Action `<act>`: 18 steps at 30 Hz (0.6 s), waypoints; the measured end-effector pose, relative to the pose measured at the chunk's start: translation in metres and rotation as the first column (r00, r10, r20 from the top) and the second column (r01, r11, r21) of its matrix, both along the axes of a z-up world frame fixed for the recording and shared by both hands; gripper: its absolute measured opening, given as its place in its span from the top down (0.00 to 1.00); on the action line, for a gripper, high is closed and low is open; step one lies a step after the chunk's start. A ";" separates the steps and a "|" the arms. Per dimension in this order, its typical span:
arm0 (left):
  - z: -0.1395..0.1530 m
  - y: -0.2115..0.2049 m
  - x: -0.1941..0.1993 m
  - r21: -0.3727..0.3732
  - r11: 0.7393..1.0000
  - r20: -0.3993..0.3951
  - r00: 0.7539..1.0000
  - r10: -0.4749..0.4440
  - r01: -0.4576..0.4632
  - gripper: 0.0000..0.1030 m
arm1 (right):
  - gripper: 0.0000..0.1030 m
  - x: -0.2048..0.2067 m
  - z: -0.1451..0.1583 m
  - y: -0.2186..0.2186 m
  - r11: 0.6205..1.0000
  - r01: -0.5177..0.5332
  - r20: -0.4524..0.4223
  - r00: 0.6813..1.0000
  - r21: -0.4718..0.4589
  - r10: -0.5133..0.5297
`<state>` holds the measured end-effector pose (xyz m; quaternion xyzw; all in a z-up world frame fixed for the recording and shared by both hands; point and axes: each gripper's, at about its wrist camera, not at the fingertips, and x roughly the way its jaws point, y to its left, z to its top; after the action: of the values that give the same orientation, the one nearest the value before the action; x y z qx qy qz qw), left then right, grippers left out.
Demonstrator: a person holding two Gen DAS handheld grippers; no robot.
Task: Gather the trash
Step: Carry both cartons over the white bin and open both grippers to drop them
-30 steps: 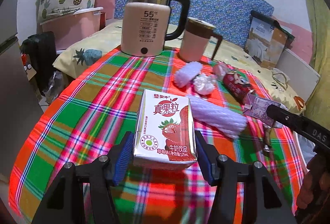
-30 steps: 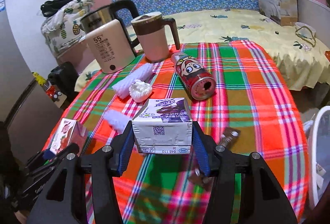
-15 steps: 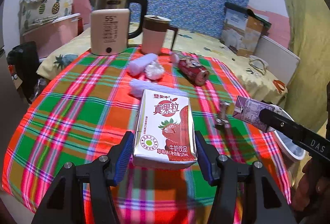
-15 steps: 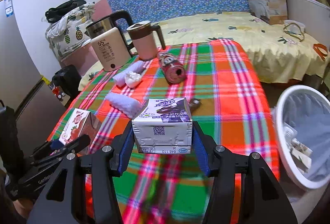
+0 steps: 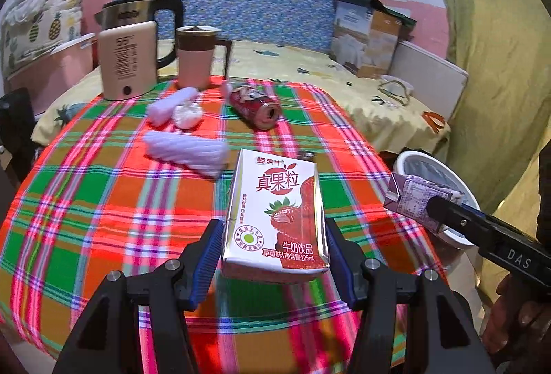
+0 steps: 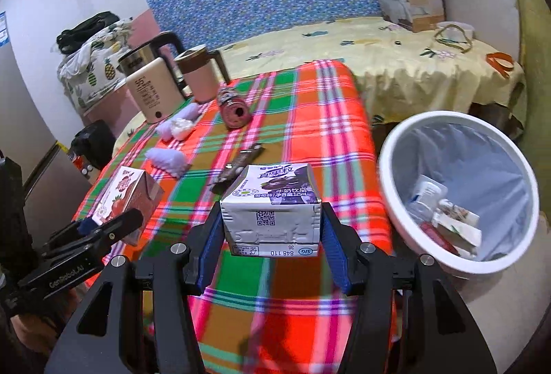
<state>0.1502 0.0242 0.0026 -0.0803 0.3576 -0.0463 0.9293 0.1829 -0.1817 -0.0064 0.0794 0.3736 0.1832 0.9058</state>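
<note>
While gripped between blue pads: strawberry milk carton (image 5: 275,212), upright, clamped in left gripper (image 5: 273,257) above plaid tablecloth (image 5: 86,188). Purple milk carton (image 6: 270,205), lying flat with barcode end toward camera, clamped in right gripper (image 6: 272,250) over tablecloth edge, just beside white bin (image 6: 458,188). Bin on floor off table's right side, lined, holding several small cartons and wrappers. Remaining on tablecloth: red drink can (image 5: 255,104) on its side, open mouth facing forward; two white foam sleeves (image 5: 186,152); crumpled white paper (image 5: 187,114); dark wrapper (image 6: 237,166) near the purple carton. At far end: beige kettle (image 5: 129,55) and pink lidded mug (image 5: 196,55), side by side. Beyond table: bed with yellow sheet (image 6: 396,64).
</note>
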 end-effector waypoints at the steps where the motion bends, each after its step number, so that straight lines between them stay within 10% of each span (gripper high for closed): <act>1: 0.000 -0.005 0.001 0.000 1.000 -0.001 1.000 -0.011 0.011 0.44 | 0.47 0.000 -0.001 -0.004 1.000 0.009 -0.001 1.000 0.002 -0.009; 18: 0.007 -0.113 0.042 0.020 0.967 0.011 0.967 -0.256 0.256 0.44 | 0.47 -0.001 -0.009 -0.086 0.977 0.212 -0.006 0.977 -0.006 -0.212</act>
<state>0.1921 -0.0888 0.0100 -0.0245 0.3589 -0.1628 0.9187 0.1821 -0.2680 -0.0153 0.1171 0.3665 0.0842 0.9192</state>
